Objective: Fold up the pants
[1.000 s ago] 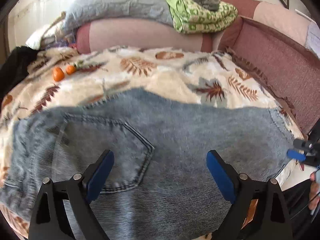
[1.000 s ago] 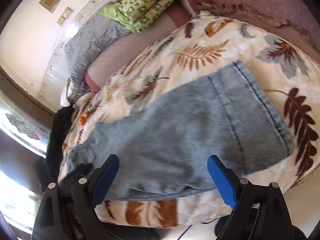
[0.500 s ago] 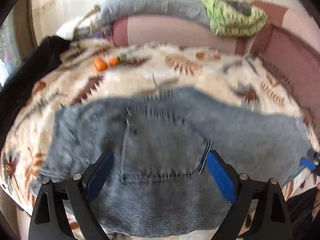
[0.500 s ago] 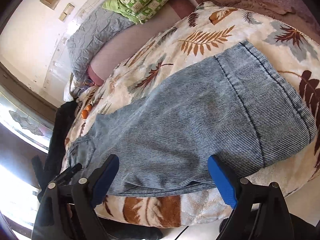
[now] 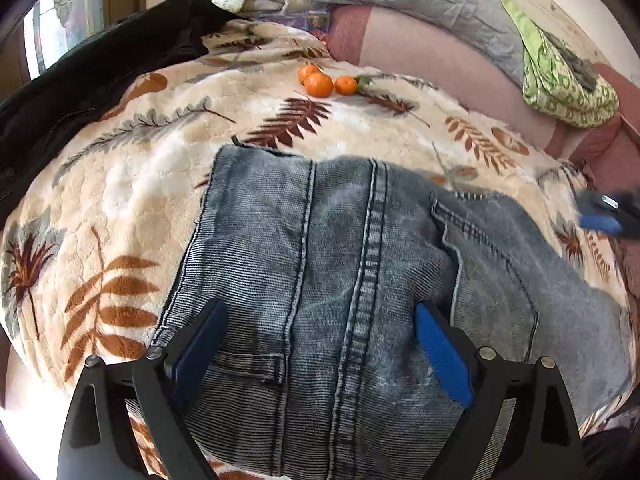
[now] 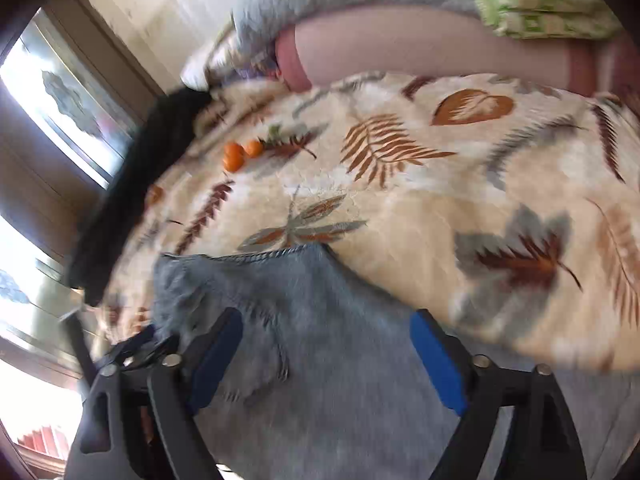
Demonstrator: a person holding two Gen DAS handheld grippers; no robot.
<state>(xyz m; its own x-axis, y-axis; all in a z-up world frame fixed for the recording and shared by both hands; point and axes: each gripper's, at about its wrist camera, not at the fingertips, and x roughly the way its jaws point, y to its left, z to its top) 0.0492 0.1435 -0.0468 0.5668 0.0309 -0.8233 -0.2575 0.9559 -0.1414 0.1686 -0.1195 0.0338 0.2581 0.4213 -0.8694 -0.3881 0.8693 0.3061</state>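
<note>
The pants (image 5: 360,280) lie flat on the blanket (image 5: 120,200) near its front edge. Behind them sit three oranges (image 5: 324,80). A dark garment (image 5: 100,64) lies at the blanket's left, cushions (image 5: 440,52) along the back.

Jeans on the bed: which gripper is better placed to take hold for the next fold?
Probably the left gripper: it hangs open over the jeans at the seat seam in a sharp view. The right gripper, jaws closing on nothing, is over denim too, but its view is motion-blurred.
</note>
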